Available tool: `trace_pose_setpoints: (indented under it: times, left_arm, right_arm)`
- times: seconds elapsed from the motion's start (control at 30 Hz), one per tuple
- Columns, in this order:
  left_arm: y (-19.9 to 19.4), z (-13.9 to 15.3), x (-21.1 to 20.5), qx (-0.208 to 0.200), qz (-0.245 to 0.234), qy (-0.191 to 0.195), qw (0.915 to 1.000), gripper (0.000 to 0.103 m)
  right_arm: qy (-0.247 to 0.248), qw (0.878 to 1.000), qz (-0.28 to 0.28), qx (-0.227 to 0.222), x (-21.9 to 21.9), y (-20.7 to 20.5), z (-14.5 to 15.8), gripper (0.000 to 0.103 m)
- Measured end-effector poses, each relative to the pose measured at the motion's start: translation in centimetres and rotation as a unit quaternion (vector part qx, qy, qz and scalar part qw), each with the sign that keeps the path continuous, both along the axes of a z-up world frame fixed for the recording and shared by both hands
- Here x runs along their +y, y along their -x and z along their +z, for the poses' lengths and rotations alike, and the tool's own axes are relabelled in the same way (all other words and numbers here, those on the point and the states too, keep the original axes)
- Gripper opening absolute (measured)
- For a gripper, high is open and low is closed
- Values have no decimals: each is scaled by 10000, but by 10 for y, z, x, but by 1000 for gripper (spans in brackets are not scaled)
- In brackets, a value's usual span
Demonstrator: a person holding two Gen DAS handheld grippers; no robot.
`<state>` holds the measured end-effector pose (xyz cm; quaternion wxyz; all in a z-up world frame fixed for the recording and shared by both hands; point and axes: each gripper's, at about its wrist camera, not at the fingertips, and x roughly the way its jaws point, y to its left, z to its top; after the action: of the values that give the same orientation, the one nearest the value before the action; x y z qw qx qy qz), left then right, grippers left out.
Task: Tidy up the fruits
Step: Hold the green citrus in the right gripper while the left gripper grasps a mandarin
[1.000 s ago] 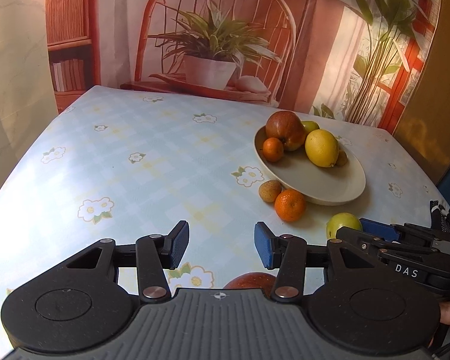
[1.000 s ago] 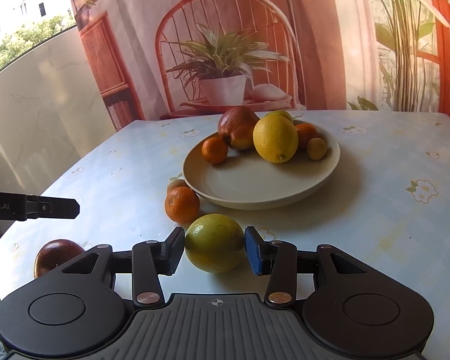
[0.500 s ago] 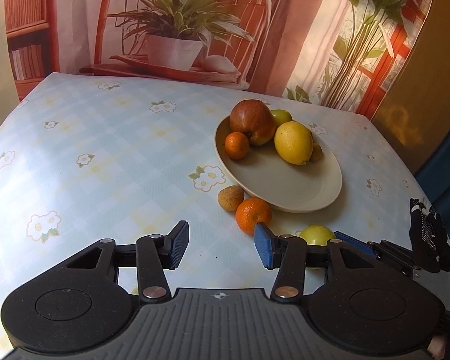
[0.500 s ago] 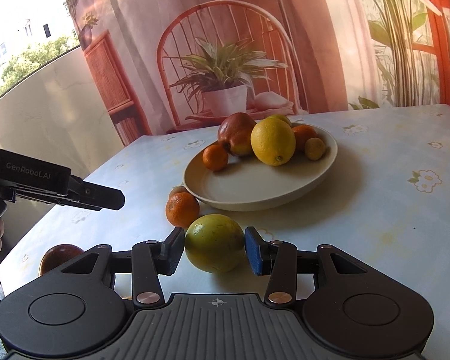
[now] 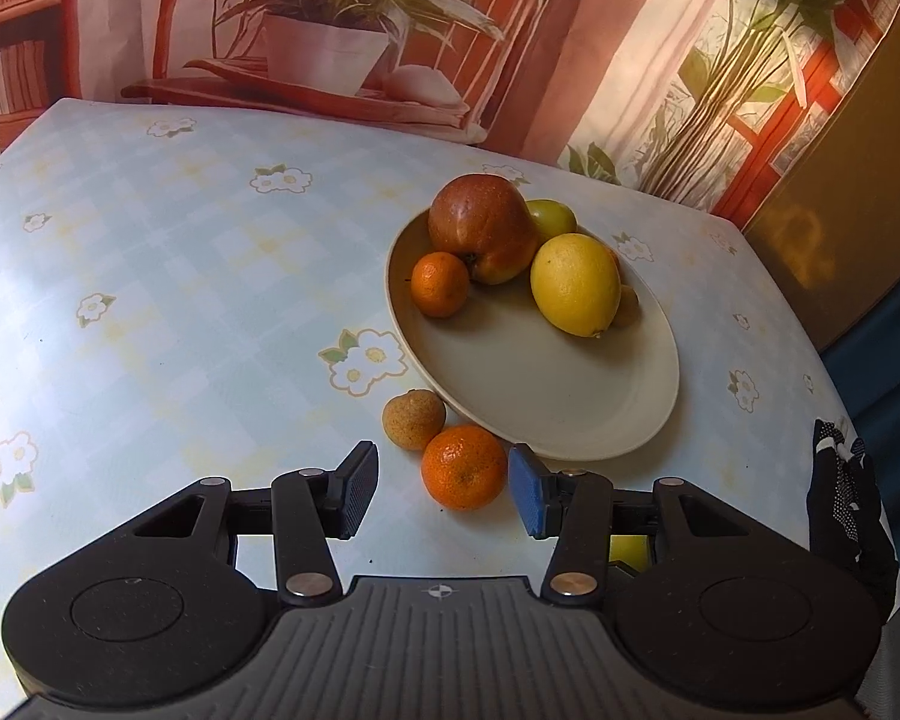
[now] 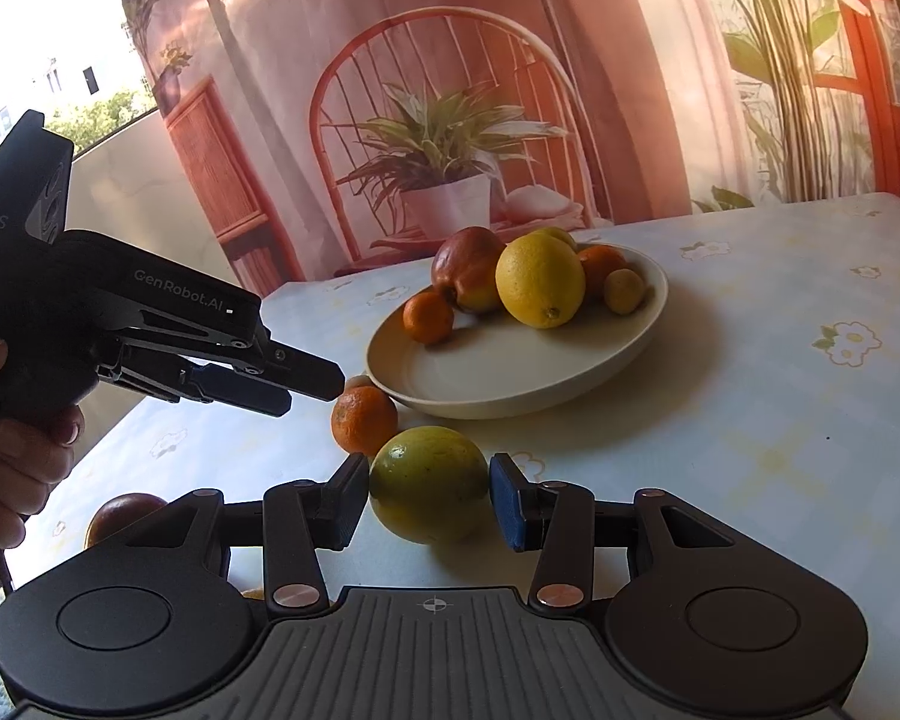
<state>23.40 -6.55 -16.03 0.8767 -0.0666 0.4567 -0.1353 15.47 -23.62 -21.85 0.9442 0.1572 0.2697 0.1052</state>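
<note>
A beige plate (image 5: 570, 450) (image 6: 510, 408) carries a red apple (image 5: 480, 228), a lemon (image 5: 576, 282), a small orange (image 5: 440, 284) and other small fruit. In front of it on the cloth lie an orange (image 5: 463, 467) (image 6: 363, 420) and a small brown fruit (image 5: 414, 420). My left gripper (image 5: 441, 498) (image 6: 312, 384) is open, and its tips hover just short of the orange without touching it. My right gripper (image 6: 429, 501) is shut on a yellow-green fruit (image 6: 429, 483) (image 5: 630, 549) low over the table.
Another red apple (image 6: 123, 516) lies near the table's front left edge, below the hand (image 6: 12, 450) that holds the left gripper. The flowered tablecloth (image 5: 150, 300) stretches out to the left of the plate. A printed backdrop hangs behind the table.
The left gripper has come forward toward the plate and tipped downward, bringing the orange up between its fingertips. The right gripper keeps its hold on the yellow-green fruit and has barely moved.
</note>
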Motion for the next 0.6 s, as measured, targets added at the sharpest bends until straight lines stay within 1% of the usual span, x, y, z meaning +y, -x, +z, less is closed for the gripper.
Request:
trace_pose_setpoints:
  times: [0.17,0.37,0.6]
  left_arm:
    - [-6,-3,-5,25,24,-46,10000,50]
    - [-11,-7,-8,136,97,85,9998,50]
    - [-13,-14,-18,187,20,-109,9998,50]
  right_arm:
    - [0,10000,3,1,1,0,0,41]
    - [0,10000,3,4,1,0,1,41]
    - [-5,10000,8,9,1,-1,1,41]
